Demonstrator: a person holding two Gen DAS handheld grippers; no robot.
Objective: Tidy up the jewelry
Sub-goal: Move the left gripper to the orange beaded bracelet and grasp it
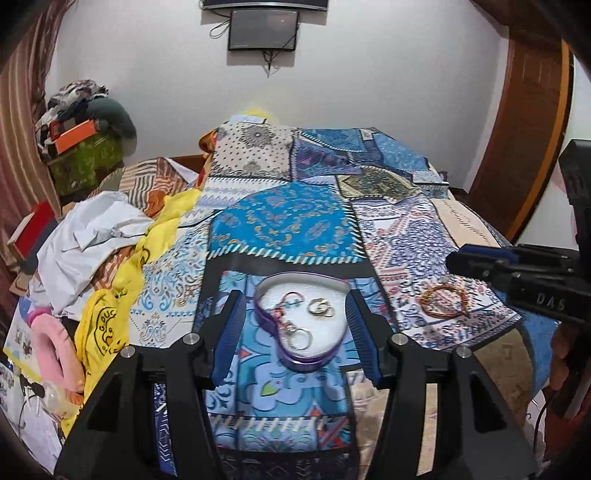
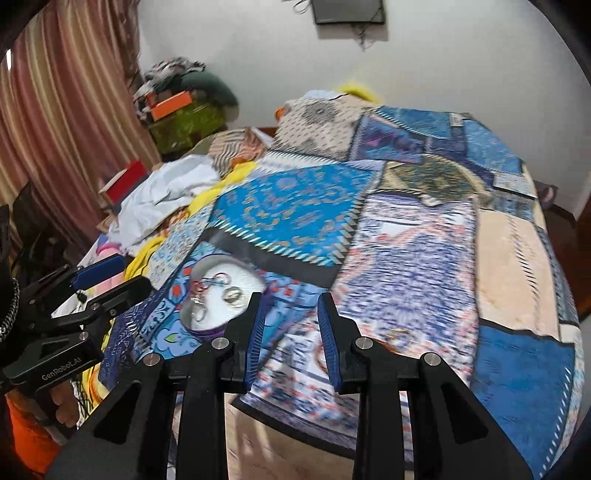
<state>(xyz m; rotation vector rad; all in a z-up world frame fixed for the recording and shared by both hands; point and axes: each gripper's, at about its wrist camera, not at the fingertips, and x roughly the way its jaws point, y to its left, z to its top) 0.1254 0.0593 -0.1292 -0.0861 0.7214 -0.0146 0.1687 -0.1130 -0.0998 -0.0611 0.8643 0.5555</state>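
White wall [image 1: 369, 74] with dark screen [image 1: 263, 29]; striped curtain [image 2: 62, 110] left, wooden door [image 1: 524, 147] right, bed under blue patchwork blanket [image 1: 295, 221].

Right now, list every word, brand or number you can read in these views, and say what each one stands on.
"GenRobot.AI": white print on the body of the left tongs, seen from the right wrist view.
"DAS": pale letters, possibly cut off, on the body of the right tongs, seen from the left wrist view.
"G.DUC": partial black print on the yellow cloth; the rest is folded away.
Booklet print at the left edge: too small to read.
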